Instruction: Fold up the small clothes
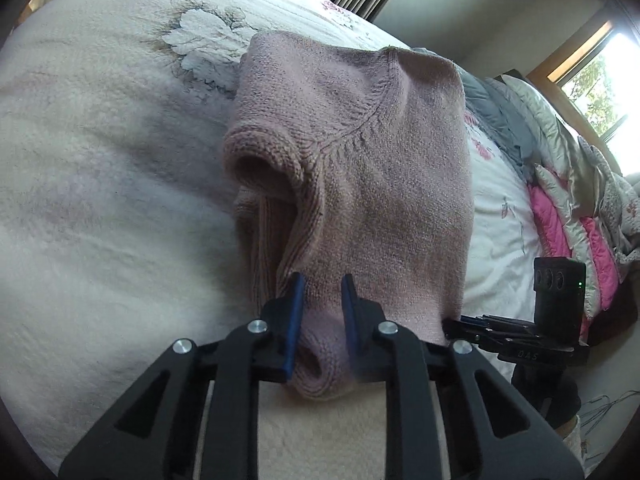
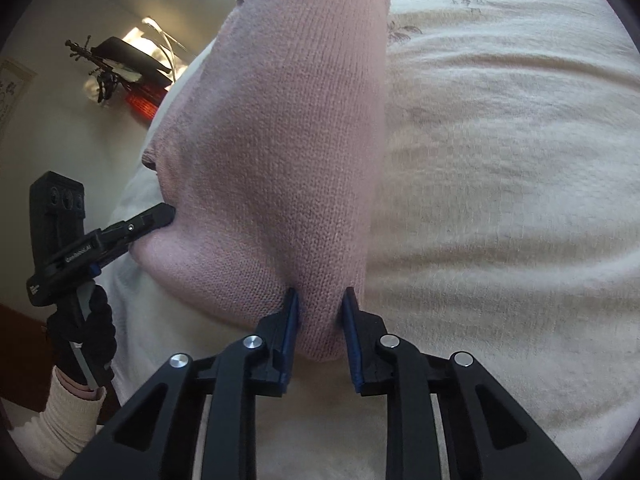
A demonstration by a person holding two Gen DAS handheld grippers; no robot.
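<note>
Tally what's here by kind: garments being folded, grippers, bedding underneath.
Pink knit sweater: 1
Grippers: 2, the left gripper and the right gripper, each clamped on the sweater's near edge
White bedspread: 1
Total: 4

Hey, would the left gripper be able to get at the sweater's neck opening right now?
Probably not yet. The left gripper is shut on the sweater near its edge, so it would have to let go first. The neck opening itself lies uncovered just ahead of it on the bedspread.
</note>
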